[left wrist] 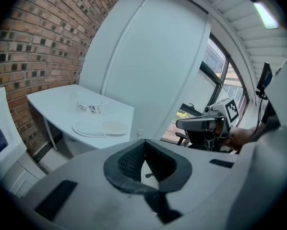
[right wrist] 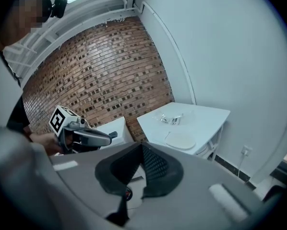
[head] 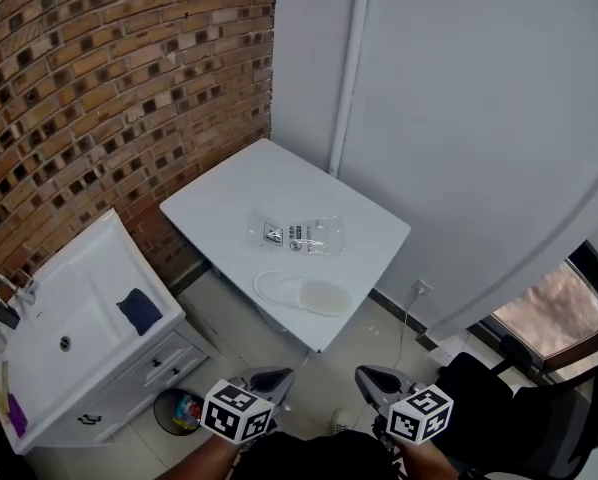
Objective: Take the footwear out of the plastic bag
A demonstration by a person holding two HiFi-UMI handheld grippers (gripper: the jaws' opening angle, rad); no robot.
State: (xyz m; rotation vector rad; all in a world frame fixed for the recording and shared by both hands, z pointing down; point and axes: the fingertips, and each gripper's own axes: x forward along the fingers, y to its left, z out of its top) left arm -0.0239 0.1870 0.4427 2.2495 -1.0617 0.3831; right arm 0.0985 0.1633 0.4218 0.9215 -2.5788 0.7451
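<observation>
Left gripper [head: 269,376], right gripper [head: 377,376]: both shut, empty, held low, well short of the table [head: 229,193]. Ahead on it: clear bag [head: 299,235], flat; nearer, by the close edge, a pale slipper [head: 309,294], apart from the bag. Bag contents: can't tell. Could shove the slipper off that edge reaching over it; could pinch slick film and drag the bag instead of opening it

A clear, glossy plastic bag [head: 297,235]; a smooth, matt white surface [head: 269,183]; a rough brick wall [head: 109,78].
</observation>
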